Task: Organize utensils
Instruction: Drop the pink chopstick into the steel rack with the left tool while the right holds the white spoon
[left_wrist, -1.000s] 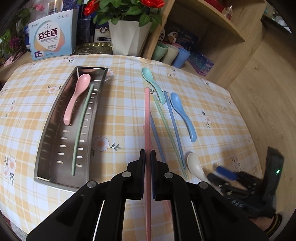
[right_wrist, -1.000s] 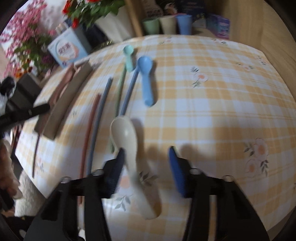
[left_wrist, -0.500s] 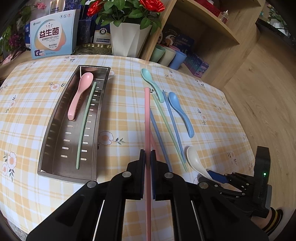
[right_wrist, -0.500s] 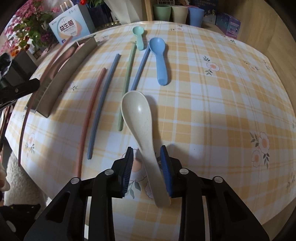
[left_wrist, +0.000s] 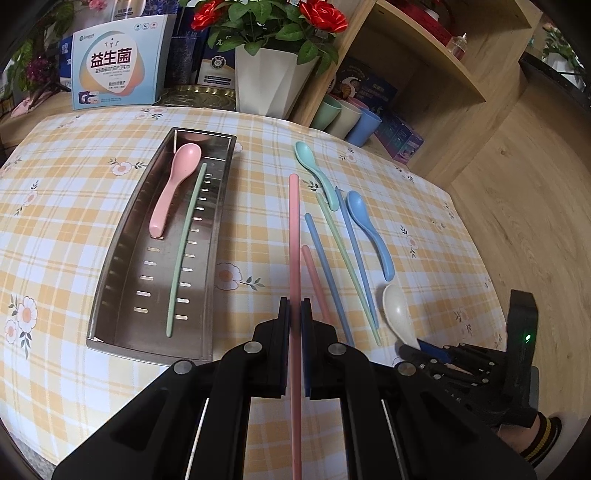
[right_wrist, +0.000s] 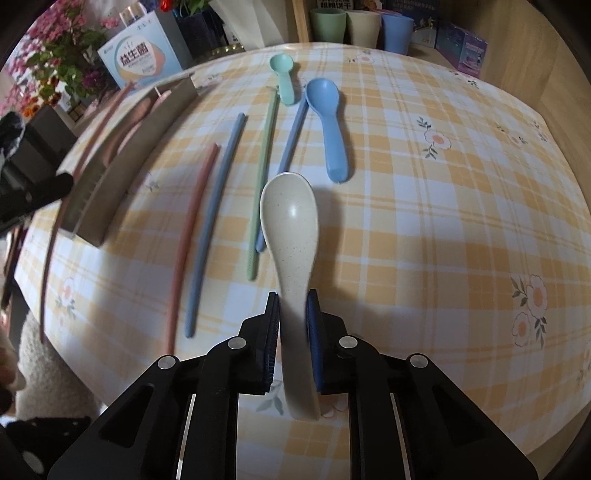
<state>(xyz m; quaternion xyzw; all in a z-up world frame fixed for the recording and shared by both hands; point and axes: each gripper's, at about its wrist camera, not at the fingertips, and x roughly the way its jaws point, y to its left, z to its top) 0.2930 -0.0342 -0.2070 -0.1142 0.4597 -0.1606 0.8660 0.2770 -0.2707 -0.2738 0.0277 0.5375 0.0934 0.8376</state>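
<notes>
My left claw (left_wrist: 294, 314) is clenched on the pink chopstick (left_wrist: 294, 236), aimed along the steel tray (left_wrist: 122, 254) for a lengthwise drop, while my right claw (right_wrist: 293, 314) is closing around the cream spoon (right_wrist: 290, 221) handle on the tablecloth (right_wrist: 424, 221).

A pink spoon (left_wrist: 173, 188) and green chopstick (left_wrist: 184, 251) lie in the steel tray (left_wrist: 122, 295); blue, green and pink chopsticks, plus teal (left_wrist: 314, 173), blue (right_wrist: 330, 125) and cream (right_wrist: 291, 236) spoons, lie beside it on the table.
</notes>
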